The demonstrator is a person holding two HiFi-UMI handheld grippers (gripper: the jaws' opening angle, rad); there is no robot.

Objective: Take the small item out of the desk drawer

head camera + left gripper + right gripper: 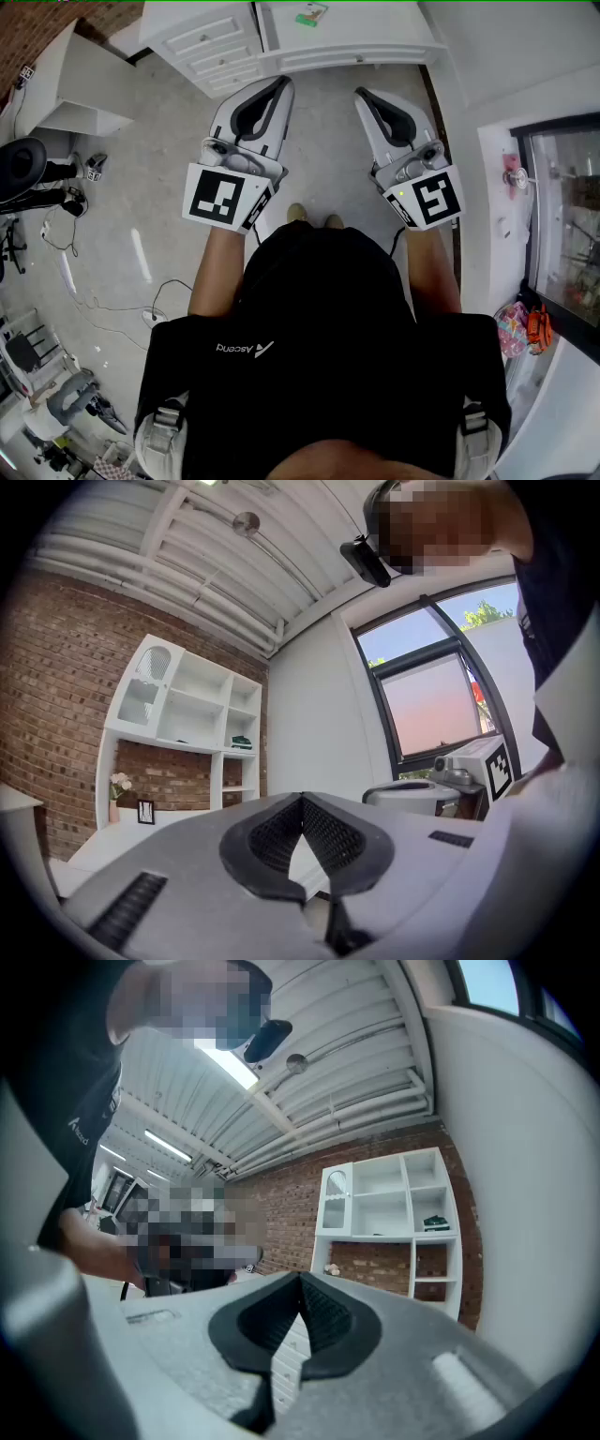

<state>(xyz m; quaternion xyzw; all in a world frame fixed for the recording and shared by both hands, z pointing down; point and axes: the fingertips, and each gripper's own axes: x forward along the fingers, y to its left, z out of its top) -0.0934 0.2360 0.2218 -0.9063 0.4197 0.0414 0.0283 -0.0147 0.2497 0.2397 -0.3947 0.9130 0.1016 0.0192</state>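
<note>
Short of the desk (375,42), left claw (281,82) and right claw (361,94) are held fully closed, nothing gripped. Drawers (211,47) are shut, small item hidden; green object (310,16) is seen on desk top.

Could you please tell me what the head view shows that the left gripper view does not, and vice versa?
Only the head view shows the floor, the person's shoes, the drawer fronts of the desk, the green item on the desktop and the left tongs' own marker cube. Only the left gripper view shows the ceiling, and the flowers and small frame by the shelf unit. Both show the left tongs, closed and empty, the right tongs and the brick wall.
</note>
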